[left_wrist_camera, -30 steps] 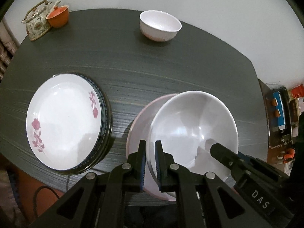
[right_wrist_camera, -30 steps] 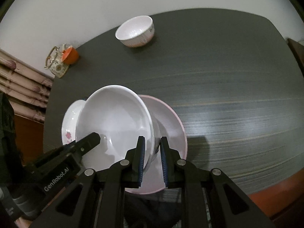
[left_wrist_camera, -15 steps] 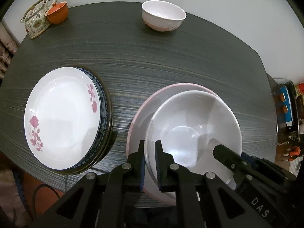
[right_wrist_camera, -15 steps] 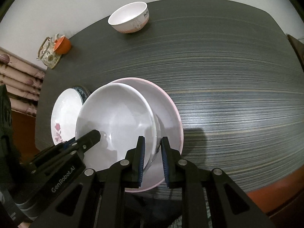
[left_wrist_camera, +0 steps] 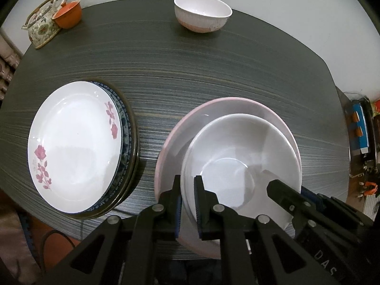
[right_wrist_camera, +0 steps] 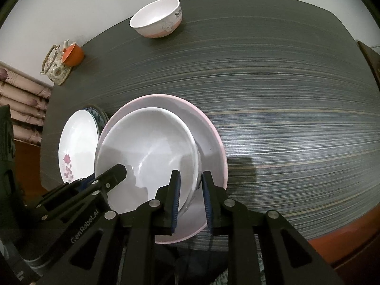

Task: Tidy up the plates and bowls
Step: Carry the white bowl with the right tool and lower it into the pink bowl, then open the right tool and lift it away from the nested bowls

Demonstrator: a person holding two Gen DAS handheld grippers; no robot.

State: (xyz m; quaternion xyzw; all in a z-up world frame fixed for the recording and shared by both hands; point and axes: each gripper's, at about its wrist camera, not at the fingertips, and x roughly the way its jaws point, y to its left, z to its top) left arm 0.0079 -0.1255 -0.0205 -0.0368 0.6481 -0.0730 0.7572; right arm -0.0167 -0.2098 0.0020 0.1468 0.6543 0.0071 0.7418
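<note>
Left wrist view shows the white bowl [left_wrist_camera: 239, 163] sitting nested inside the wider pink bowl [left_wrist_camera: 180, 130] near the front edge of the dark worktop [left_wrist_camera: 201, 71], with the left gripper [left_wrist_camera: 187, 182] pinched tight on the white bowl's near rim, one finger inside and one outside. From the right wrist view, the right gripper [right_wrist_camera: 190, 178] straddles the opposite rim of the same white bowl [right_wrist_camera: 147, 147]; its jaws have just been opening, a sliver of gap shows beside the outer pad, so the hold there looks released with the rim between the fingers. Beside the pair lies a stack of plates topped by a flowered plate [left_wrist_camera: 73, 142], and a small bowl [left_wrist_camera: 201, 11] stands alone at the far edge, well apart. These are glazed ceramic or melamine pieces — stiff, smooth and slippery, probably fairly heavy for their size, and liable to chip if dropped or knocked rim to rim. A thin rim is the only purchase, so a grip should sit square across the lip, pads flat on both faces; for the wide bowls, two opposed holds seem wise. The small bowl looks light enough for one gripper — taken at its rim and lowered gently into the nest.
</note>
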